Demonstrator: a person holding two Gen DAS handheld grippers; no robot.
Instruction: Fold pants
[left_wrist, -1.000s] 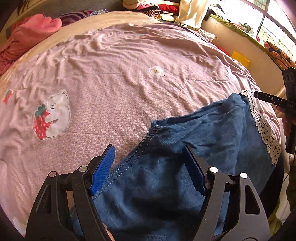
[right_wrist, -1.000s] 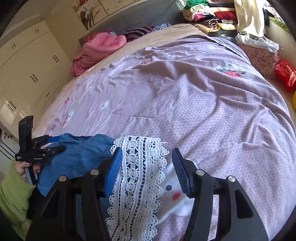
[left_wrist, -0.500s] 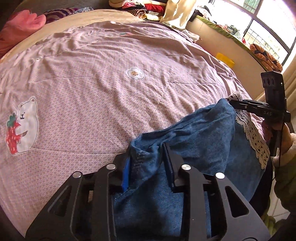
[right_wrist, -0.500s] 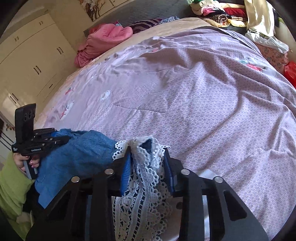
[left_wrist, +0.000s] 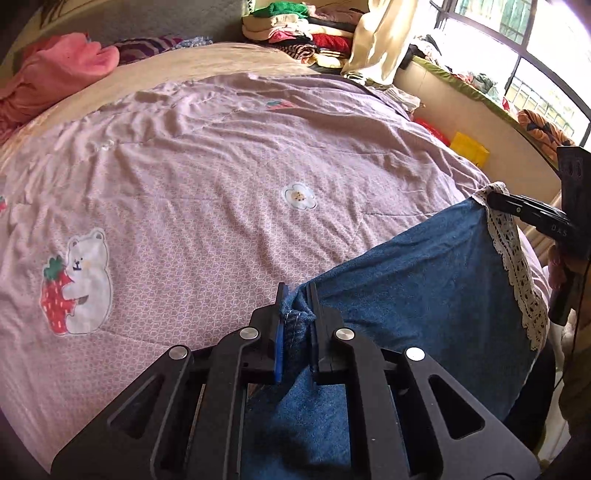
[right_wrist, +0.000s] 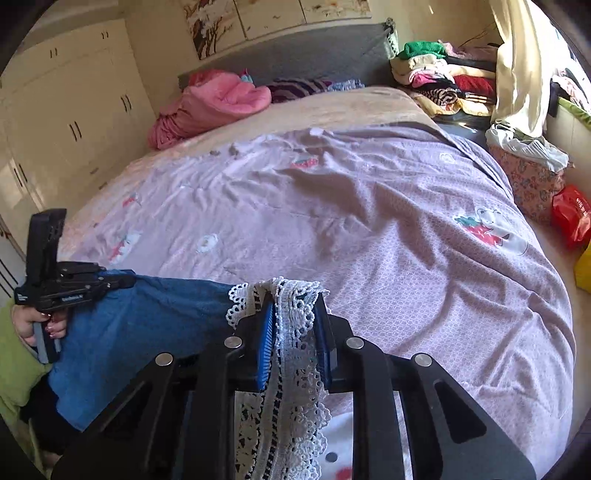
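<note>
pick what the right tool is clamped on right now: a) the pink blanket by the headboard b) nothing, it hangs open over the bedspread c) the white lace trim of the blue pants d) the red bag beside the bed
C: the right tool is shut with the white lace trim of the blue pants bunched between its fingers.

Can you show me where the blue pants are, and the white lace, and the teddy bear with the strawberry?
blue pants (left_wrist: 417, 280), left wrist view, middle of the denim.
white lace (right_wrist: 295, 332), right wrist view, part between the fingers.
teddy bear (left_wrist: 88, 273), left wrist view, its white body.
</note>
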